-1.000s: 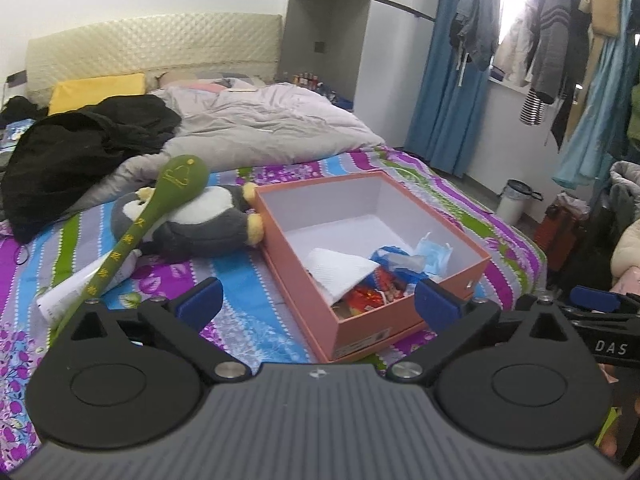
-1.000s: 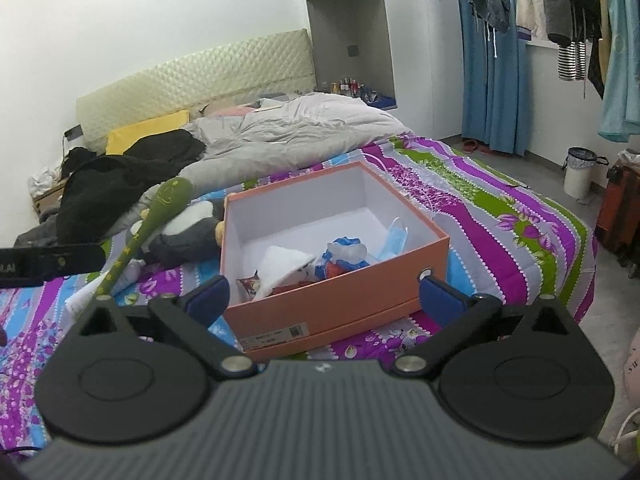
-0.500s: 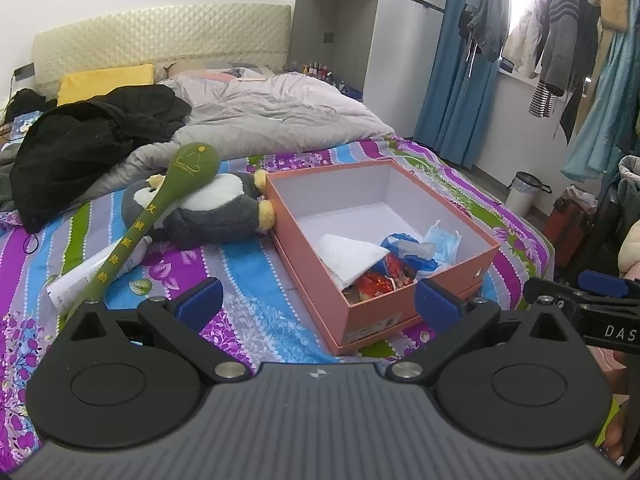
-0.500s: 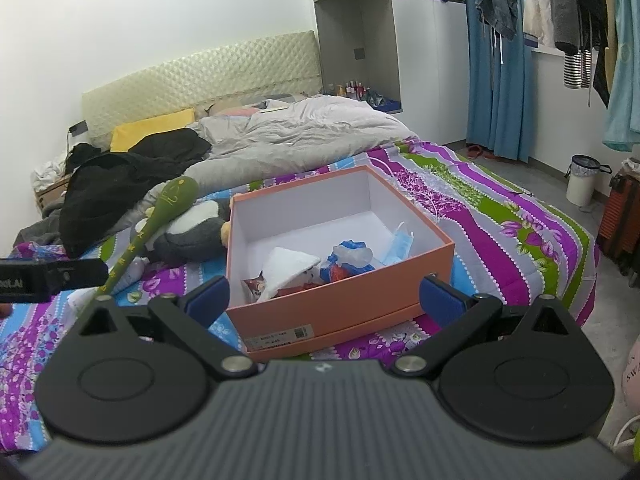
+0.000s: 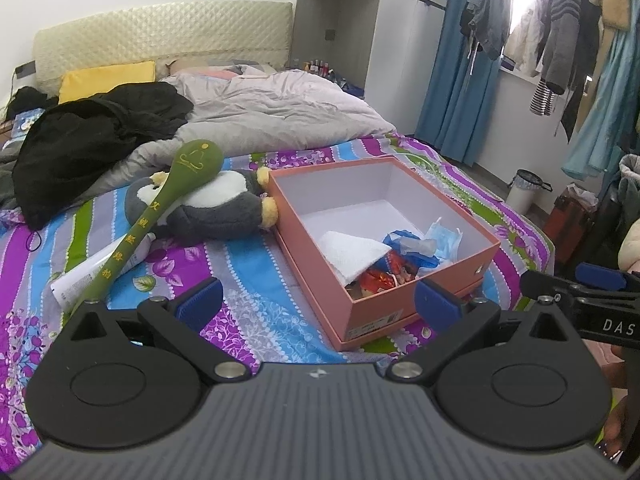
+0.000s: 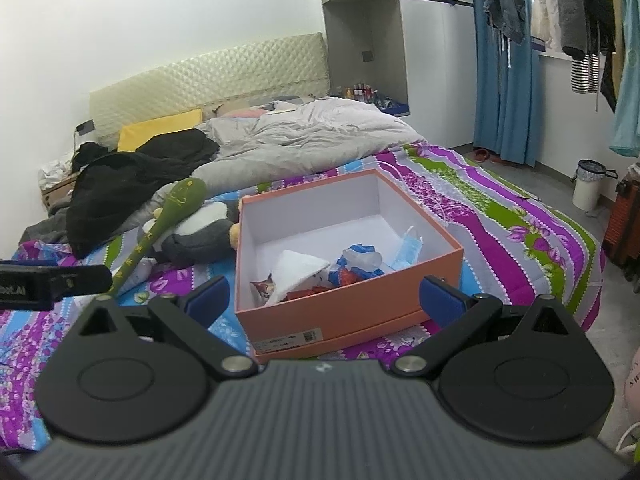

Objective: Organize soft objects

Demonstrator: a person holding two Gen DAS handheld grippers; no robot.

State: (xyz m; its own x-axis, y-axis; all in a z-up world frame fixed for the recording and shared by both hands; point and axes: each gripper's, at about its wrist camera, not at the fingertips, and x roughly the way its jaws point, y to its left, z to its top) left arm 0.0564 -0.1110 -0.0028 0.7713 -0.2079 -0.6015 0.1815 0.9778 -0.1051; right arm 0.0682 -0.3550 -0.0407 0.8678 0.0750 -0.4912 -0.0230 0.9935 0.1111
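An open orange box (image 5: 400, 304) (image 6: 344, 320) sits on the striped bedspread, holding a white cloth (image 5: 352, 252), a blue face mask (image 5: 444, 240) and red wrappers. A grey-and-white penguin plush (image 5: 212, 208) (image 6: 200, 232) lies left of the box, touching it. A green padded mallet (image 5: 160, 208) (image 6: 172, 212) leans across the plush. A white tube (image 5: 100, 272) lies under the mallet's handle. My left gripper (image 5: 318, 300) is open and empty, above the bed just short of the box. My right gripper (image 6: 324, 296) is open and empty, in front of the box's near wall.
A black jacket (image 5: 92, 136) and a grey duvet (image 5: 272, 116) cover the far bed. A yellow pillow (image 5: 108, 80) lies by the headboard. Hanging clothes (image 5: 560, 32), blue curtains, a white bin (image 5: 524, 192) and a suitcase are on the right.
Both grippers have pulled back and risen a little from the bed, so the box and plush look slightly farther. Jaws stayed open. Nothing on the bed moved.
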